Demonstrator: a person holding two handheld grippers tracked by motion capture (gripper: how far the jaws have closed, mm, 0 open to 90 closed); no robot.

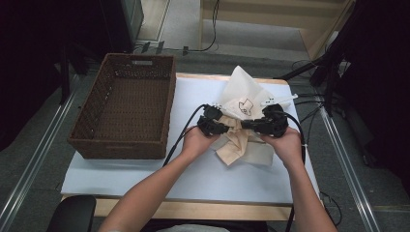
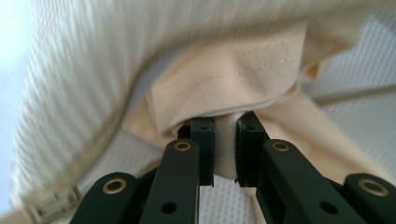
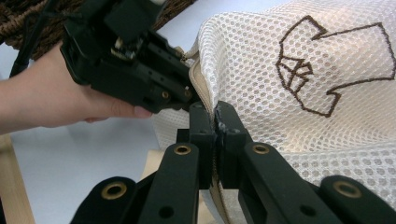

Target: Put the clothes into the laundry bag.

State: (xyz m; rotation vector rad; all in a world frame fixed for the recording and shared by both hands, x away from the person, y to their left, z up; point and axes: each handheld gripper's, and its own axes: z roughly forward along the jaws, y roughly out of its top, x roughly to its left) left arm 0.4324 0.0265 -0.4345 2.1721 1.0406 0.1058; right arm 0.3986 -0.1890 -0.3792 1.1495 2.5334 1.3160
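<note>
Left gripper (image 1: 227,126): black two-jaw tool in the left hand (image 1: 196,141); in the left gripper view its pads are clamped on a fold of the cream woven cloth (image 2: 233,79), which sits inside the mesh. Right gripper (image 1: 247,124): black two-jaw tool in the right hand (image 1: 285,141), jaws pressed together on the zippered edge of the white mesh laundry bag with a brown embroidered shirt outline (image 3: 303,88). The two grippers face each other tip to tip, nearly touching, over the bag.

Bag position: towards the far right corner of the table, its peak standing up near the far edge, cream cloth trailing towards the middle.

Surface: white table top with a pale wood border (image 1: 145,171). A dark brown rectangular wicker basket (image 1: 126,107) stands along the left edge, overhanging it, well apart from the bag.

Room: grey floor, black cables, metal rails on both sides, a wooden step beyond.

Pose: both forearms enter from the near edge and converge; hands level, knuckles up
</note>
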